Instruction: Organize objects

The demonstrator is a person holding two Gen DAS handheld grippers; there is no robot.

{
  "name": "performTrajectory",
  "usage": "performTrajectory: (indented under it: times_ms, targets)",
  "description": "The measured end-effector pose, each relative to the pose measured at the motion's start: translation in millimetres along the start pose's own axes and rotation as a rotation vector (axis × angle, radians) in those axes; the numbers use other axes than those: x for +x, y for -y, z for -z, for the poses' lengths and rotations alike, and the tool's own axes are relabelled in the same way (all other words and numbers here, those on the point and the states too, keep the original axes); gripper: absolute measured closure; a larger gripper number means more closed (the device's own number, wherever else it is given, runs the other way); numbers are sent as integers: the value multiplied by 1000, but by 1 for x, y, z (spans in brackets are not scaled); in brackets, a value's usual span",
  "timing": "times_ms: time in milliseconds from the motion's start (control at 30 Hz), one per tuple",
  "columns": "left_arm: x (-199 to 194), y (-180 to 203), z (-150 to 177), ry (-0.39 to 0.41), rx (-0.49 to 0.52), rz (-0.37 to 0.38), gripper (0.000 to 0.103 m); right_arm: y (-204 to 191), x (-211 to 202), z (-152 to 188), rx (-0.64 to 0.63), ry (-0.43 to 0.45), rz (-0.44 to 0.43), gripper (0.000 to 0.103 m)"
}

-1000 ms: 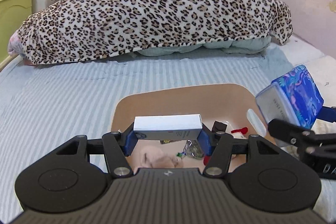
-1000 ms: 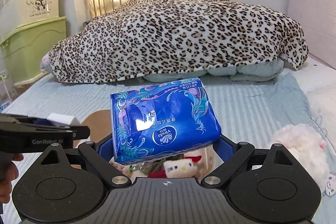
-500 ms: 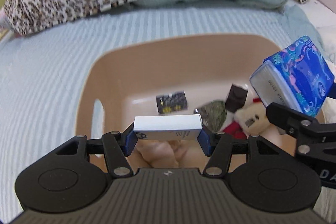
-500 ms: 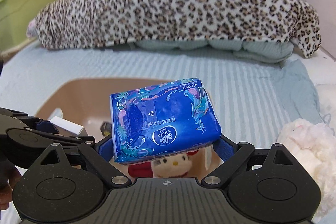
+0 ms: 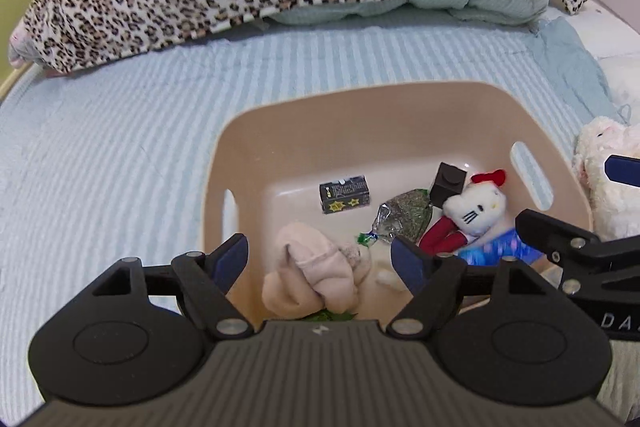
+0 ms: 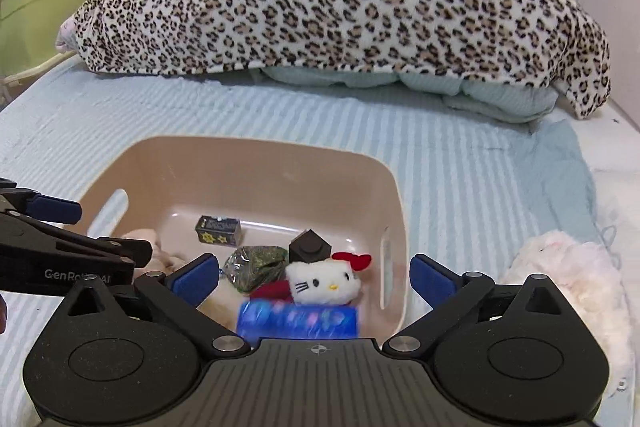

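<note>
- The left gripper (image 5: 318, 259) is hanging over the near edge of the bin (image 5: 360, 99), with its jaws standing wide and nothing between them.
- The right gripper (image 6: 314, 279) is also spread wide and empty, and it is hovering over the near right corner of the same bin (image 6: 256, 147).
- Just under the right gripper the blue pack (image 6: 296, 319) is appearing blurred, so I judge it is dropping or only now landing inside the bin, beside the cat doll (image 6: 324, 281).
- In the left view the same pack (image 5: 492, 253) is lying partly under the doll (image 5: 474, 211), near the right wall of the bin.
- The other things are sitting loose on the bin's bottom: a dark box (image 5: 345, 193), a green pouch (image 5: 406, 213), a black cube (image 5: 448, 183) and a pink cloth (image 5: 316, 267).
- The bin is resting on the striped bed (image 5: 120, 167), probably so that both grippers are reaching it from one side.
- A white plush (image 6: 560, 275) is lying on the bed outside the bin, to its right, so I think the task is not finished.
- The plush is soft and bulky, so it is likely needing a wide, deep pinch.
</note>
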State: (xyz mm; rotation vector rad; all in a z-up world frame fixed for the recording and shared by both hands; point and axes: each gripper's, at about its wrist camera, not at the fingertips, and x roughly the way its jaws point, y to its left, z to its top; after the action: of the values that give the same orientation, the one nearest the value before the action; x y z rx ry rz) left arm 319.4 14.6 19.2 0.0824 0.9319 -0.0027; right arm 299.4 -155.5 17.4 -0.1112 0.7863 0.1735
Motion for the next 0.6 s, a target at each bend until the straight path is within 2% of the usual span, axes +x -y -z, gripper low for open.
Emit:
performTrajectory:
  times_ms: [200,333,600]
  targets:
    - [-32,-6,10,37,-2,11,24,0,-33,0,9,2,-11,0]
    - [-55,-10,21,74,-9,-9,24,-1,-54,7,7,-5,-15,0]
    - [-106,-17,51,144,-11,-21,24,-6,-104,28,-6,39,-12,0]
